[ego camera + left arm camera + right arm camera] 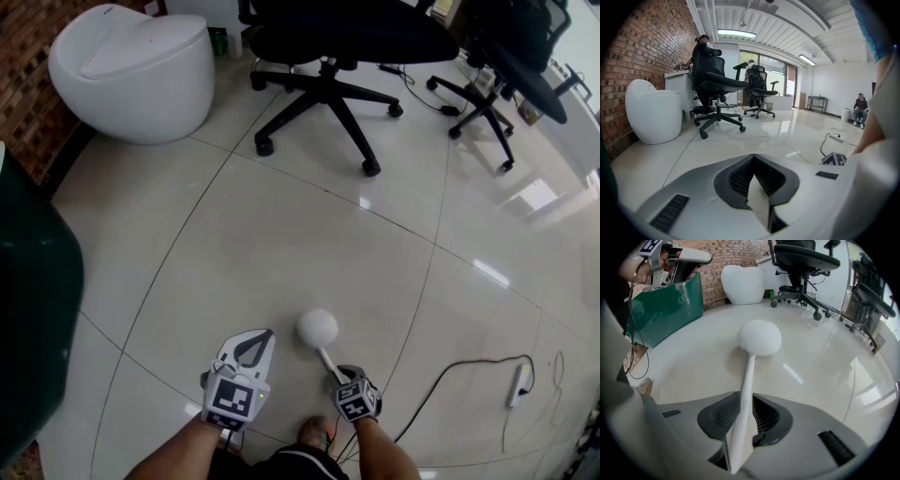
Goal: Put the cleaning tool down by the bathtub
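Right hand-held gripper (743, 423) clamped on the brush (751, 366) handle end, round head out front over the floor (281, 234), well apart from the green tub (33, 300) at left. Risk: with the grip so far back on the handle, the head may swing or slip out; released here, the brush lands far from tub. Left hand-held gripper (263, 337) closed, empty. Both forearms low; right points steeply down, left shallower.

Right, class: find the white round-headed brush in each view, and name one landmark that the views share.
Head view: brush at bottom centre, just above the right gripper.
Left gripper view: not in it.
Right gripper view: brush at centre, handle running into the jaws.
Shared landmark: white toilet.
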